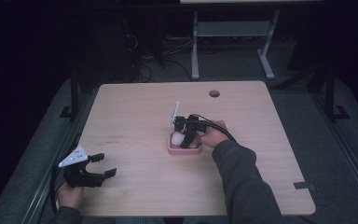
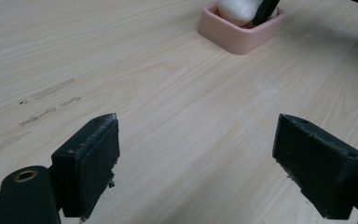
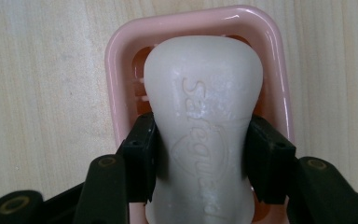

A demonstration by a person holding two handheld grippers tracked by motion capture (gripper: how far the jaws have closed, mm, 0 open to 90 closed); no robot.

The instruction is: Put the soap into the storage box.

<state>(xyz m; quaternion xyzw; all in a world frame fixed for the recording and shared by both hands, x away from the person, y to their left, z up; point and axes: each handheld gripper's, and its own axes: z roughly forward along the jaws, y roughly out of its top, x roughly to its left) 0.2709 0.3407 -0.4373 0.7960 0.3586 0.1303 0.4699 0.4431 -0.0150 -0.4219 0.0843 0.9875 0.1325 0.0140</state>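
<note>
Off-white soap bar (image 3: 204, 116) with embossed lettering, in a pale pink dish (image 3: 121, 60). Light wood-grain table (image 1: 135, 112) bearing dark scuff streaks toward its left edge. Black right claw (image 3: 200, 158); black left claw (image 2: 200, 168) with a grey plate on top.

1. The pink soap dish (image 1: 182, 150) is sitting near the middle of the table (image 1: 135, 112), blocking that spot.
2. The white soap bar (image 3: 204, 116) is filling the dish, leaving only thin gaps along its walls.
3. The right gripper (image 1: 186, 140) is occupying the space over the dish.
4. Bare wood is lying open between the left gripper (image 2: 196, 163) and the dish.
</note>
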